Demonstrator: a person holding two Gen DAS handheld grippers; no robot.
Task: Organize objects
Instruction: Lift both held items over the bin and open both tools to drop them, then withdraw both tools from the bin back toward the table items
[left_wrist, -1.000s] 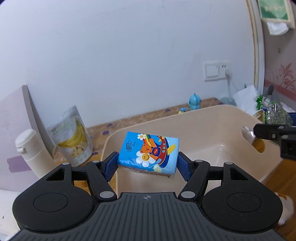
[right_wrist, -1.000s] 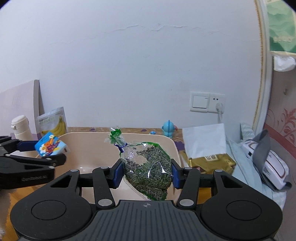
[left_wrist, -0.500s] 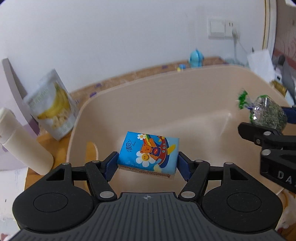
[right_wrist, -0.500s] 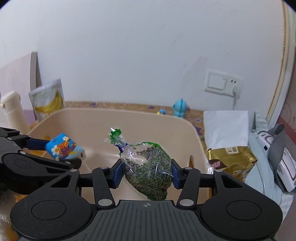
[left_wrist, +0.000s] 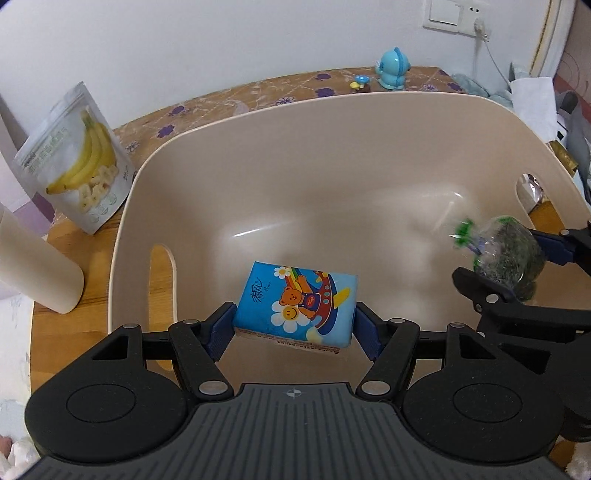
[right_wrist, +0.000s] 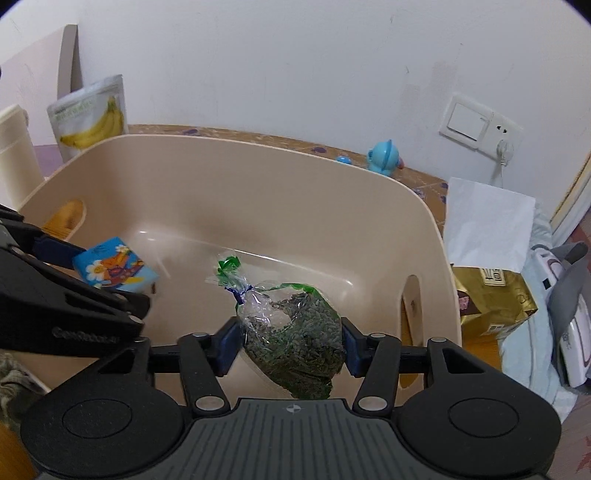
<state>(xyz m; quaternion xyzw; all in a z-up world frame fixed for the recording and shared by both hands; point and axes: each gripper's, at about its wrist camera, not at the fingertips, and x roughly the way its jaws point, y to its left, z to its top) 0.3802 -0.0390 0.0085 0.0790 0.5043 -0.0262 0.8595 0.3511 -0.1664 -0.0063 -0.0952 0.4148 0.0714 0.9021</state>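
Both items hang over the open beige tub (left_wrist: 258, 122), so the coming move is a straight drop. Left gripper (left_wrist: 293, 325) has its jaws clamped on the short ends of the blue tissue pack (left_wrist: 295, 304), long axis running jaw to jaw, above the tub's near-left floor beside the left handle slot. Right gripper (right_wrist: 291, 349) has its jaws opening; the clear bag of dried green bits (right_wrist: 291, 336) sits between them, tied neck pointing far-left. The pads look about to let go of it, hard to say if they press. Bag is over the near-right floor, close to the right handle slot. Tub floor is bare below both. The two grippers are close together, left one nearly level with the bag. Banana snack pouch (left_wrist: 74, 162) stands outside the far-left rim.
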